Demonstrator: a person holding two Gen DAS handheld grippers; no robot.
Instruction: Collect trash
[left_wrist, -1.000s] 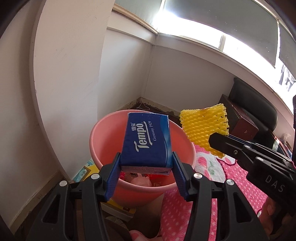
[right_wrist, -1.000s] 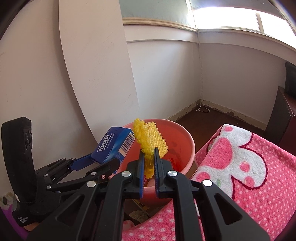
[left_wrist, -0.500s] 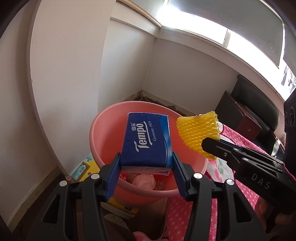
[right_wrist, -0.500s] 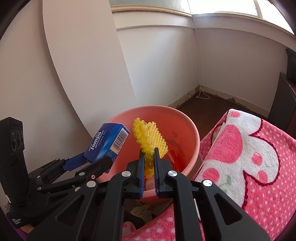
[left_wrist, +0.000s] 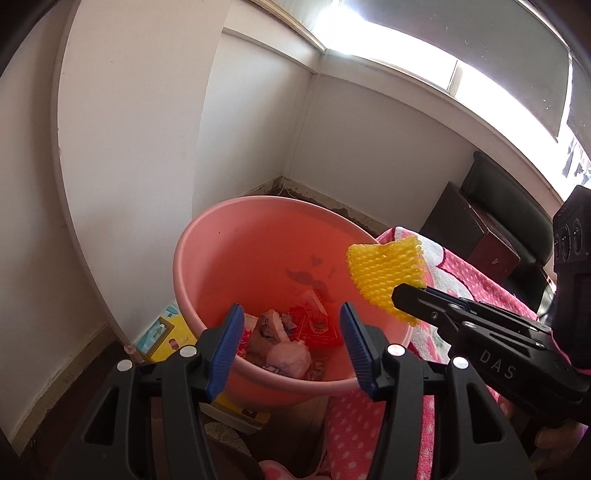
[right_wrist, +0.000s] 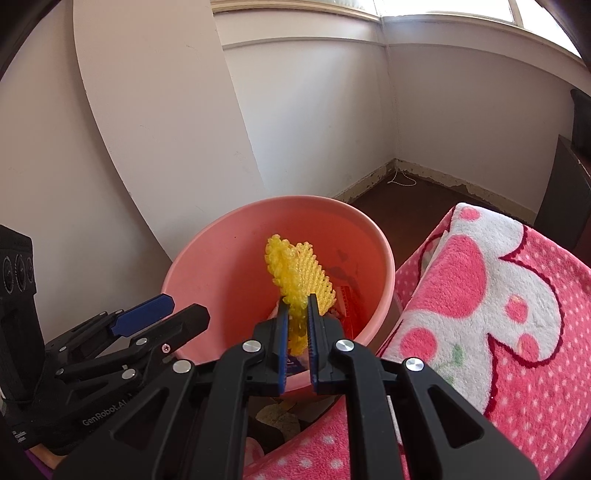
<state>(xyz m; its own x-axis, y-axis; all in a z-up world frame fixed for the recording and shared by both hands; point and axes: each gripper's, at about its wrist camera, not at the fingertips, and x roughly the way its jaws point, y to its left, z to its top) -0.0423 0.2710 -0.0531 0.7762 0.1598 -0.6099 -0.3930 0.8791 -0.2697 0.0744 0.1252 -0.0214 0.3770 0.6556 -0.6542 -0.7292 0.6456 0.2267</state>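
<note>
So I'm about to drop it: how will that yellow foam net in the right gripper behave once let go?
The yellow foam net looks very light: it stands up from the right gripper without drooping. It seems springy, since it pinches thin between the jaws. Released, it will probably fall slowly and may bounce or catch on the pink bucket rim.

- The left black two-finger gripper with blue ribbed pads (left_wrist: 291, 341) stood open, nothing between its pads, tilted downward.
- The right black two-finger gripper (right_wrist: 297, 314) was clamped nearly closed, angled downward beside the left.
</note>
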